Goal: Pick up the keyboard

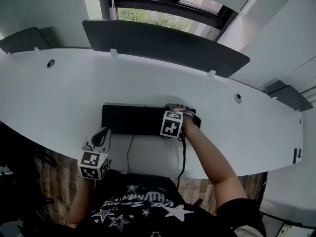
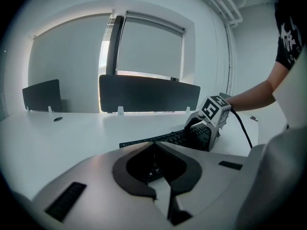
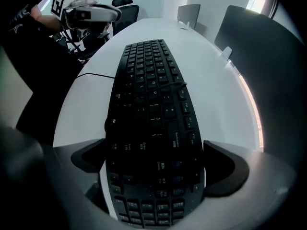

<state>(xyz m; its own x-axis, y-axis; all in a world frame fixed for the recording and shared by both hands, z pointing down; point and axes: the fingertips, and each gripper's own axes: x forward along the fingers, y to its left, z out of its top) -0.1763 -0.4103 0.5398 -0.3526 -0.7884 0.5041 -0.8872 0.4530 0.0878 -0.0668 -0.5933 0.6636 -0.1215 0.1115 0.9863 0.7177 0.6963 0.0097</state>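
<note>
A black keyboard [image 1: 133, 120] lies flat on the white desk [image 1: 59, 98], near its front edge. My right gripper [image 1: 178, 120] points straight down over the keyboard's right end. In the right gripper view the keyboard [image 3: 148, 104] runs between the two pads, and a strip of desk shows beside the left pad [image 3: 88, 159], so this gripper [image 3: 156, 169] is open. My left gripper [image 1: 102, 133] hovers at the desk's front edge, left of the keyboard, jaws shut and empty. From the left gripper view [image 2: 162, 181] I see the keyboard [image 2: 168, 138] with the right gripper [image 2: 204, 133] over its far end.
A dark divider panel [image 1: 163, 46] stands along the desk's far edge, with a smaller one [image 1: 24, 39] at the left. A thin cable [image 1: 129, 152] runs from the keyboard over the front edge. A thicker black cable [image 1: 183, 157] hangs by the right arm.
</note>
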